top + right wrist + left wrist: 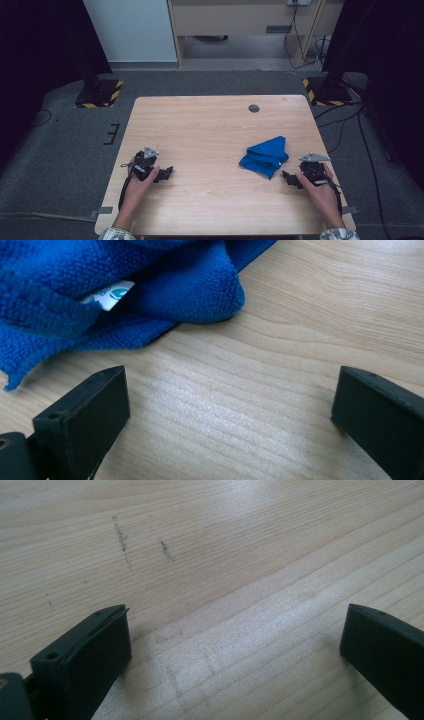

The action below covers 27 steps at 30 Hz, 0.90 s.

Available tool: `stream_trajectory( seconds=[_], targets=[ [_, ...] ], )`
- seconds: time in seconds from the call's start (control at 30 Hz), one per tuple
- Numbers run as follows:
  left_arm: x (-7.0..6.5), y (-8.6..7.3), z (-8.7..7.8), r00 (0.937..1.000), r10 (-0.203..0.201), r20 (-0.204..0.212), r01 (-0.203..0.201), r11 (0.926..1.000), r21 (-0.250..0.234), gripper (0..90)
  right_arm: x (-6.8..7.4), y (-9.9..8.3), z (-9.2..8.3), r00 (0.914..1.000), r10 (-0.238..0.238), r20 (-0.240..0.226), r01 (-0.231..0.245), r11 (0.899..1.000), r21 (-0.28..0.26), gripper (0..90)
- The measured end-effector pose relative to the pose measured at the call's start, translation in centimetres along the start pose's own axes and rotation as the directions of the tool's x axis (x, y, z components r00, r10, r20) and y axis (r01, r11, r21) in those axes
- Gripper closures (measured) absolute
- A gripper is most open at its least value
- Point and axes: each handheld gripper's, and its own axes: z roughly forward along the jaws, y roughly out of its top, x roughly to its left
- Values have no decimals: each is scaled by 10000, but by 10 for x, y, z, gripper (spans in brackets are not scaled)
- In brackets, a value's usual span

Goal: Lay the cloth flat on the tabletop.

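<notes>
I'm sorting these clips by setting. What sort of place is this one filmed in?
Probably a lab or recording workroom, not a home. A bare wooden table stands on grey carpet, flanked by black stands on bases with yellow-black hazard tape, with cables trailing across the floor. A crumpled blue cloth lies on the table.

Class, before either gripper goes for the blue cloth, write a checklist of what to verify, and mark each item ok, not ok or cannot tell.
1. Right gripper open, nothing between its fingers: ok.
2. Left gripper open, bare table under it: ok.
3. Blue cloth lies wholly on the table, away from the edges: ok.
4. Cloth lies flat and spread: not ok, it is bunched in folds.
5. Cloth right ahead of the right gripper, not yet touched: ok.
6. A single loose corner to pinch: cannot tell.
</notes>
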Motion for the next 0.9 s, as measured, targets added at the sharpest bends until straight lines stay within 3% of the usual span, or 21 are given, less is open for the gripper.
stream_trajectory(
  seconds=[0.63,0.77,0.9],
  targets=[
    [0,0,0,10000,22,15,-22,10000,-2,0,11,14,-15,9993,-33,-373,-17,9911,-1331,128],
    [0,0,0,10000,21,15,-21,10000,-4,0,15,21,-20,9979,-3,-654,-118,9829,-1840,197],
    [0,0,0,10000,13,5,-13,10000,-5,0,24,34,-29,9962,-14,-871,-214,9655,-2597,259]
  ],
)
